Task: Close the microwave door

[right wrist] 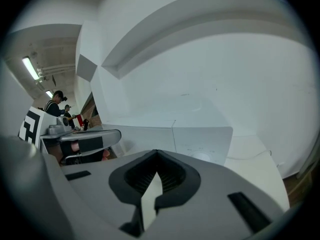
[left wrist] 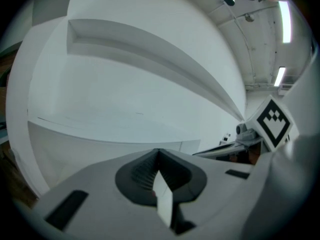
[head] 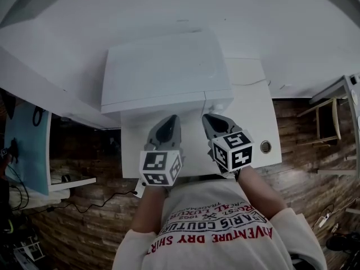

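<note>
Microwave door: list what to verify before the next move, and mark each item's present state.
1. Microwave door flush with the control panel: ok, it looks already shut.
2. Door latched: cannot tell.
3. Left gripper empty, jaws together: ok.
4. Right gripper empty, jaws together: ok.
5. Both grippers short of the microwave, over the table: ok in the head view.
6. Cable lies to the right of the microwave, away from both grippers: ok.
</note>
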Action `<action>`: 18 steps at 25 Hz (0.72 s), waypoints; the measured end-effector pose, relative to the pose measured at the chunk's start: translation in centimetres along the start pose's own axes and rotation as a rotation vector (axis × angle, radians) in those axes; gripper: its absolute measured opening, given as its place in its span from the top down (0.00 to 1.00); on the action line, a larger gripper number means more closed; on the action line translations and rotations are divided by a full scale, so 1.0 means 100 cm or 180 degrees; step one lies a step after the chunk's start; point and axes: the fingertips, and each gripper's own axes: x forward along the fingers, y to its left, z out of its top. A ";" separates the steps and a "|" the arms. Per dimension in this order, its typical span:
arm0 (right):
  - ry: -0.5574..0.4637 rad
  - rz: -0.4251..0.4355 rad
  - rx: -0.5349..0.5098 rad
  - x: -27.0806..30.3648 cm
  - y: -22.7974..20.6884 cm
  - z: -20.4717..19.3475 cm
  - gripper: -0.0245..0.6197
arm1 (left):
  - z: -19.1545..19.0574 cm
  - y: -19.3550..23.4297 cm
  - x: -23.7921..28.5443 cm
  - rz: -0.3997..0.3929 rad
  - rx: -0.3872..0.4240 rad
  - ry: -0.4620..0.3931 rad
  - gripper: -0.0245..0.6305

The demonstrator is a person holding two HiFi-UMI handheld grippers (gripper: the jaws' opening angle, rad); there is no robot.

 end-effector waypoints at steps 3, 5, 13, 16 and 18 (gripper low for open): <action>-0.0232 -0.0062 -0.0104 -0.014 0.014 0.010 0.94 | 0.011 -0.006 -0.018 -0.0109 -0.0077 -0.0098 0.95; -0.0418 -0.0108 -0.0167 -0.025 0.023 0.018 0.94 | 0.021 -0.011 -0.031 -0.0180 -0.0063 -0.0184 0.95; -0.0882 -0.0159 -0.0292 -0.053 0.053 0.035 0.94 | 0.041 -0.024 -0.065 -0.0281 0.0127 -0.0415 0.95; -0.0963 -0.0169 -0.0319 -0.060 0.058 0.040 0.95 | 0.045 -0.026 -0.074 -0.0260 0.0204 -0.0451 0.95; -0.1004 -0.0176 -0.0341 -0.065 0.059 0.042 0.94 | 0.046 -0.027 -0.080 -0.0249 0.0237 -0.0486 0.95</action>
